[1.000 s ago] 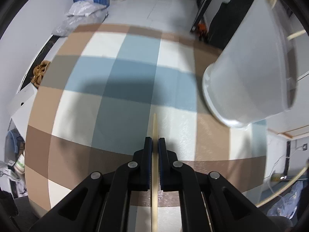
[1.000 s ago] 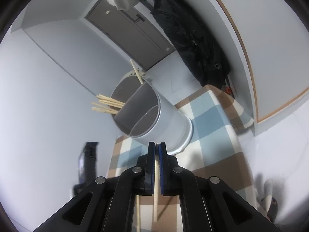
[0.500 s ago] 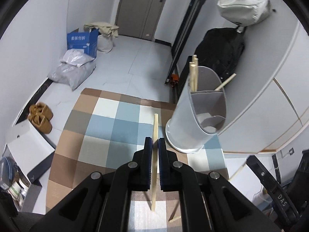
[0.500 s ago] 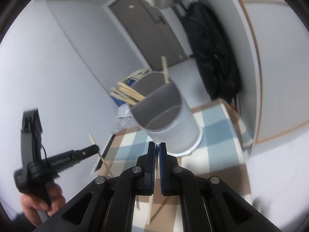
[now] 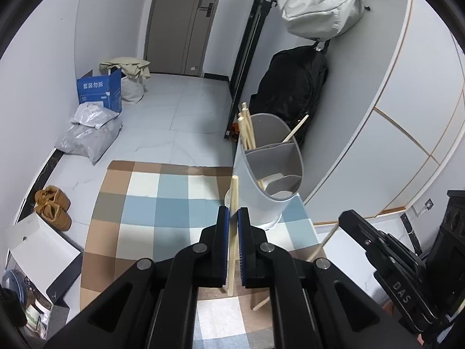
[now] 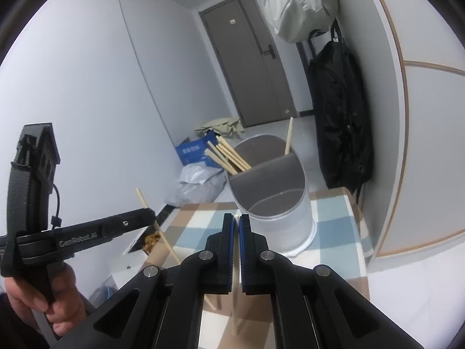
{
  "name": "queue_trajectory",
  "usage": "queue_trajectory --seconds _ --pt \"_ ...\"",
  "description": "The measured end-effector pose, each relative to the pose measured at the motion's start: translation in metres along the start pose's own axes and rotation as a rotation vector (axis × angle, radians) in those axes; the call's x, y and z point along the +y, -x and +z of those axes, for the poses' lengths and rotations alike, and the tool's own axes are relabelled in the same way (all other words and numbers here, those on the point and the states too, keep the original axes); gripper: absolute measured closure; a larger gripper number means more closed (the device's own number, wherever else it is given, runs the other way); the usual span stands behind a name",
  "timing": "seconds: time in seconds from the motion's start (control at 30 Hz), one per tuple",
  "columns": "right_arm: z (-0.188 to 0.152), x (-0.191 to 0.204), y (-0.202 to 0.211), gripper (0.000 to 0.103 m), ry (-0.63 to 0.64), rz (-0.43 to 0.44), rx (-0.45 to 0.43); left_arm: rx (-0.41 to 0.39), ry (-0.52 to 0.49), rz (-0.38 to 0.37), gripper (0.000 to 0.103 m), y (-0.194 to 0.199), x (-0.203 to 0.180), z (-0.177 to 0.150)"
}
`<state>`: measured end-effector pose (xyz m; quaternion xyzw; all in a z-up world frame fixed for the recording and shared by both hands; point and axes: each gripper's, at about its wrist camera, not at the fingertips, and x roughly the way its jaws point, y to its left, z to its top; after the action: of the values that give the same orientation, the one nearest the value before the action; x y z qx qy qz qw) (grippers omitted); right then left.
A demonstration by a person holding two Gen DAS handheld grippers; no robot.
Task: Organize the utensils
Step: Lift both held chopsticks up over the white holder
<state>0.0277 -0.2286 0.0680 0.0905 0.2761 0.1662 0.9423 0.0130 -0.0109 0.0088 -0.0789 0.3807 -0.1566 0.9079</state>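
Observation:
My left gripper [image 5: 233,213] is shut on a wooden chopstick [image 5: 234,192] whose tip juts forward toward the grey-white divided utensil holder [image 5: 247,180]. The holder stands upright at the far right of the checked cloth. Several chopsticks [image 5: 247,128] lean in its back compartment. My right gripper [image 6: 236,218] is shut on a second chopstick [image 6: 234,305], just short of the holder [image 6: 284,221]. In the right wrist view the left gripper [image 6: 149,213] shows at the left, held by a hand. The right gripper [image 5: 347,218] shows at the lower right of the left wrist view.
A blue, brown and white checked cloth [image 5: 162,197] covers the table. Behind the holder a black bag [image 5: 293,87] leans on the wall, a pale backpack [image 5: 319,3] above it. On the floor lie a blue box [image 5: 100,90], plastic bags [image 5: 87,136] and brown shoes [image 5: 53,206].
Both grippers have risen from the cloth, each still shut on its chopstick. The left view tilted up from the tabletop to the room; the right view rolled, bringing the left gripper into sight.

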Motion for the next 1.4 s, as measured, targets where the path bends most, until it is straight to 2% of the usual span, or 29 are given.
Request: queue_trajectory --seconds 0.33,0.77,1.07,1.23,1.4 --pt "0.039 0.006 0.015 0.100 0.039 -0.003 -0.064 -0.031 -0.008 -0.091 0.101 0.016 -0.014 0.034" --pt "0.138 0.009 0.024 0.100 0.164 -0.030 -0.129 -0.129 0.084 -0.171 0.102 0.015 -0.020 0.106" --pt "0.201 0.015 0.001 0.100 0.234 -0.010 -0.178 -0.187 0.150 -0.180 0.102 0.001 -0.007 0.146" --pt "0.214 0.022 -0.024 0.100 0.282 0.005 -0.172 -0.197 0.179 -0.171 0.102 -0.012 0.004 0.152" --pt "0.215 0.023 -0.052 0.100 0.316 0.017 -0.146 -0.169 0.214 -0.163 0.102 -0.032 0.017 0.154"
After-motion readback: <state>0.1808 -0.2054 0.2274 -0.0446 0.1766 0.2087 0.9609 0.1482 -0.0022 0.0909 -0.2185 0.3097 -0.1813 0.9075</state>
